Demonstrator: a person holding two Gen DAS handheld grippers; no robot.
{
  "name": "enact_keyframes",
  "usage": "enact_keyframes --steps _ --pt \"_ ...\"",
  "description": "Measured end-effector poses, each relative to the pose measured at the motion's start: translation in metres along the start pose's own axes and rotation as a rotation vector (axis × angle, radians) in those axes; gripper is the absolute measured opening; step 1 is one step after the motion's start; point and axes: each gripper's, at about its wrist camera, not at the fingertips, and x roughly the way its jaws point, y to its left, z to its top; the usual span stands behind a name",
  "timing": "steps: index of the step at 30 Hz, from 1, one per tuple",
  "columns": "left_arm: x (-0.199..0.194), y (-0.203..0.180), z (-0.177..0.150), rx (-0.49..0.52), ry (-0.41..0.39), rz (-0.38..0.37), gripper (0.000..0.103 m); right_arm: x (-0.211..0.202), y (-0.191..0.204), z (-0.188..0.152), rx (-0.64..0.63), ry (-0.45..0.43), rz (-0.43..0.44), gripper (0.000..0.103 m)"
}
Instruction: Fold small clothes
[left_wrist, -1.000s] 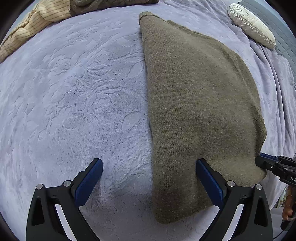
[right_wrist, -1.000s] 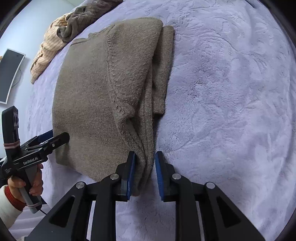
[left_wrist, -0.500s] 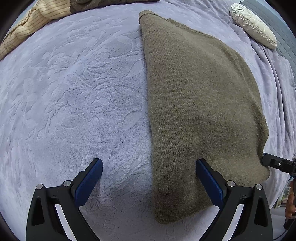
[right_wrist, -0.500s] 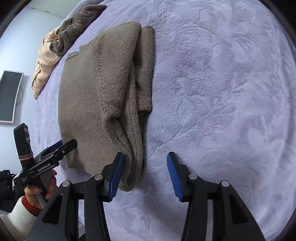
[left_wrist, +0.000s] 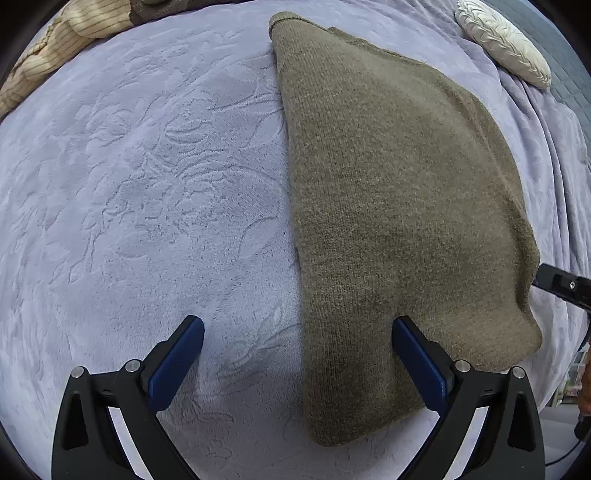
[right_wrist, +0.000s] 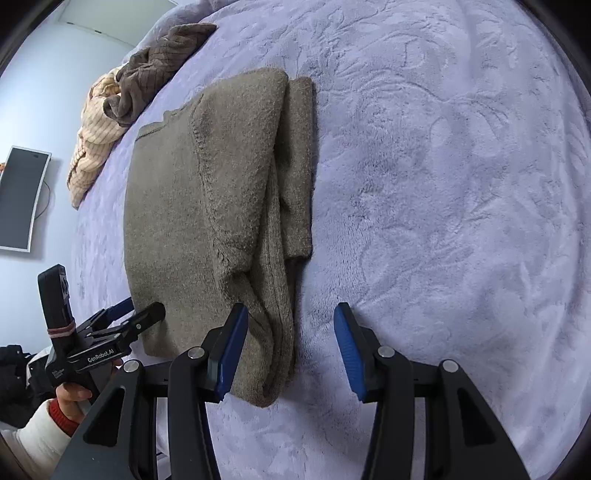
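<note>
the olive-brown knitted sweater (right_wrist: 207, 206) lies folded lengthwise on the lavender embossed plush bedspread (right_wrist: 443, 184). it is seen as a long, flat panel in the left wrist view, and its folded-in sleeve layers are stacked along its right edge in the right wrist view.

1. state of the fingers. the fingers of the right gripper (right_wrist: 288, 347) are spread; the near right corner of the sweater lies between them, but it is not pinched. the fingers of the left gripper (left_wrist: 295, 363) are spread wide above the near left edge, and nothing is held.

2. step in hand. it is judged that the lengthwise fold has been laid down and that a crosswise fold is to be prepared. for a clean result, both near corners should be taken at the same level, all stacked layers should be gathered at the right edge, and the near end should be carried evenly toward the far end.

3. risk. the narrow sleeve strip projecting at the far right edge may be left behind or dragged out if only the top layer is gripped.

4. appearance. the knit is thick, fuzzy and soft; a raised seam runs along the upper layer. unfolded tan and brown clothes (right_wrist: 110, 122) are heaped at the far left of the bedspread.
</note>
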Motion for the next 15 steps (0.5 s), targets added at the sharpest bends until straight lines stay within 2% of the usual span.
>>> enact_keyframes --steps 5,11,12,13,14,15 --pt "0.000 0.002 0.002 -0.013 0.011 -0.018 0.101 -0.001 -0.002 0.025 0.019 -0.067 0.049 0.052" --pt "-0.031 0.016 0.020 -0.059 -0.116 -0.031 0.101 0.015 -0.010 0.056 0.102 -0.091 0.169 0.050" --pt "-0.036 0.019 0.026 -0.071 -0.141 -0.023 0.095 0.021 -0.012 0.061 0.115 -0.082 0.187 0.044" --pt "-0.039 0.022 0.032 -0.077 -0.154 -0.020 0.093 0.026 -0.013 0.065 0.128 -0.074 0.199 0.038" --pt "-0.044 0.024 0.037 -0.087 -0.169 -0.016 0.093 0.028 -0.013 0.069 0.133 -0.070 0.206 0.023" --pt "-0.047 0.026 0.044 -0.096 -0.190 -0.008 0.088 0.030 -0.012 0.072 0.131 -0.068 0.217 0.015"
